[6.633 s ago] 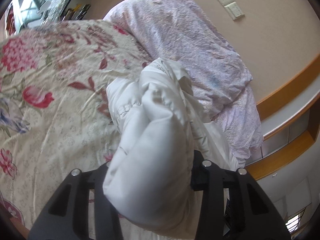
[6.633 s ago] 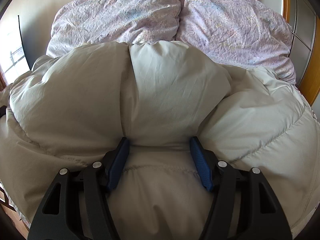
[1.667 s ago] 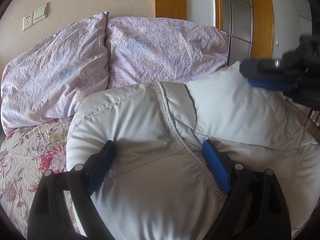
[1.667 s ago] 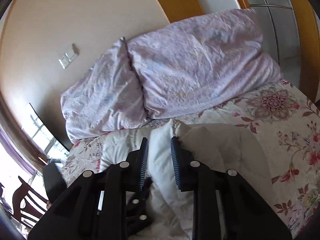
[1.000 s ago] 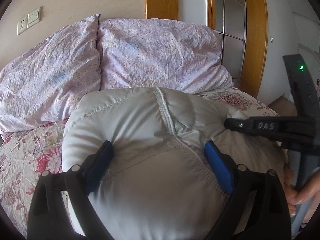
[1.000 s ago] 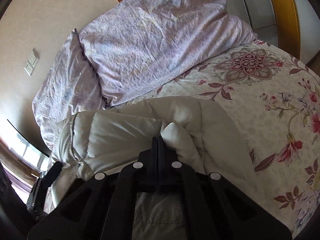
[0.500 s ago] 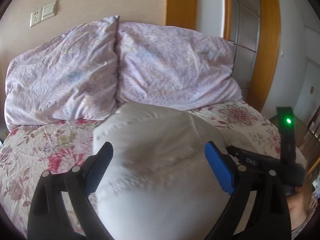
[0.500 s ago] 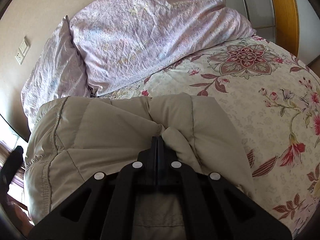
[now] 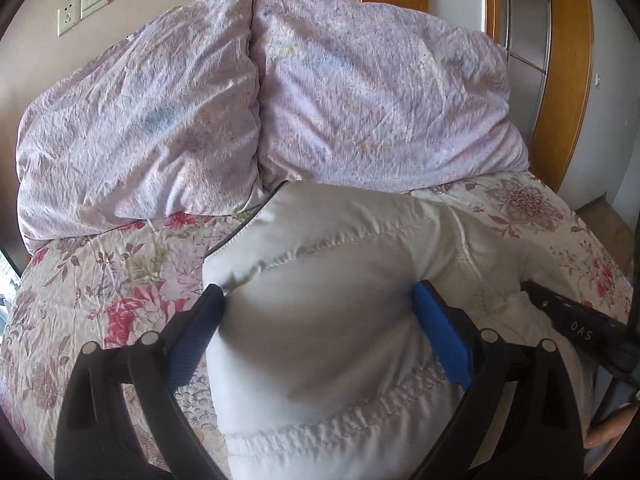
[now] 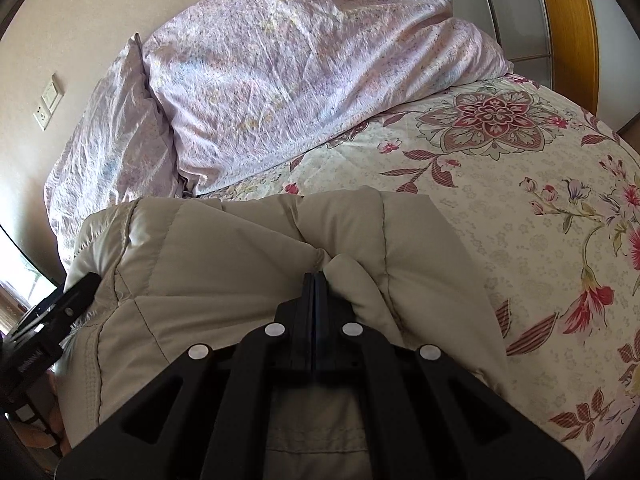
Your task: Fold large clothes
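A puffy off-white padded jacket [image 9: 340, 320] lies bundled on the floral bedspread [image 9: 100, 272]. My left gripper [image 9: 320, 312] stands wide, with both blue pads pressed into the sides of the thick bundle. In the right wrist view the same jacket [image 10: 224, 264] looks beige. There my right gripper [image 10: 315, 276] is shut, its tips pinching a puckered fold on the jacket's top. The right gripper's black body [image 9: 576, 324] shows at the right edge of the left wrist view. The left gripper's body [image 10: 60, 312] shows at the left edge of the right wrist view.
Two lilac pillows [image 9: 140, 128] [image 9: 380, 100] lean against the wall at the head of the bed. A wall socket [image 9: 66, 20] is at upper left and a wooden door frame [image 9: 568, 60] at right. Open bedspread [image 10: 520, 200] lies right of the jacket. A person's hand [image 9: 612, 428] holds the right gripper.
The left gripper has swung sideways with the jacket bundle still between its pads. In the right wrist view the jacket has spread leftward and the left gripper has come into sight. The right jaws stayed shut.
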`<action>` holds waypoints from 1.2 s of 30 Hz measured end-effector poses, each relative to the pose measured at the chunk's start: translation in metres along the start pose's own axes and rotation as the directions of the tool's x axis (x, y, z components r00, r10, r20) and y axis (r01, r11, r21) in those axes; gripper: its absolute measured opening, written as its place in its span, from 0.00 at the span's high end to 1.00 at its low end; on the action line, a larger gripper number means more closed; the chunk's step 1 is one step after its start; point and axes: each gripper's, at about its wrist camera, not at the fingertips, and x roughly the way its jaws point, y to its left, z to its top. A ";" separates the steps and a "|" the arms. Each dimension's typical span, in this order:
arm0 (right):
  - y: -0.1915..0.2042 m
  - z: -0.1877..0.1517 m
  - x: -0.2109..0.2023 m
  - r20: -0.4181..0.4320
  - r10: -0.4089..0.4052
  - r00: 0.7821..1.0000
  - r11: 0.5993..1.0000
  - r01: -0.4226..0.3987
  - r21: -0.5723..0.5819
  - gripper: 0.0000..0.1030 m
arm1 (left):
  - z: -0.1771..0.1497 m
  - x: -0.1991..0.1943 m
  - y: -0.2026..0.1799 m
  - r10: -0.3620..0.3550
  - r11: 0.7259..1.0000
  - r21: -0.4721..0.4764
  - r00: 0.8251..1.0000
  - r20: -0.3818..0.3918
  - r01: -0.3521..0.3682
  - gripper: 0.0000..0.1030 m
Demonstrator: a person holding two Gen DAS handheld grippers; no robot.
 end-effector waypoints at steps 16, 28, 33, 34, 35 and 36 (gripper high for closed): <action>-0.001 -0.001 0.003 0.006 -0.003 1.000 1.000 0.003 -0.001 1.00 | -0.010 0.025 0.005 -0.027 0.999 -0.045 0.999 -0.038 0.026 0.02; 0.005 -0.001 0.005 0.003 -0.044 0.999 0.998 0.044 -0.033 1.00 | -0.014 0.030 0.005 -0.013 0.999 -0.046 0.999 -0.034 0.012 0.02; 0.005 -0.002 0.005 0.007 -0.051 0.999 0.998 0.051 -0.037 1.00 | -0.015 0.031 0.005 0.002 0.999 -0.042 1.000 -0.029 -0.003 0.02; 0.005 -0.002 0.005 0.007 -0.052 0.999 0.998 0.052 -0.038 1.00 | -0.015 0.031 0.004 0.006 0.999 -0.039 1.000 -0.030 -0.007 0.02; 0.005 -0.002 0.005 0.008 -0.052 0.999 0.998 0.052 -0.038 1.00 | -0.015 0.031 0.004 0.010 0.999 -0.037 0.999 -0.030 -0.011 0.02; 0.005 -0.002 0.005 0.008 -0.050 0.999 0.998 0.051 -0.037 1.00 | -0.015 0.031 0.004 0.012 0.999 -0.035 0.999 -0.031 -0.013 0.02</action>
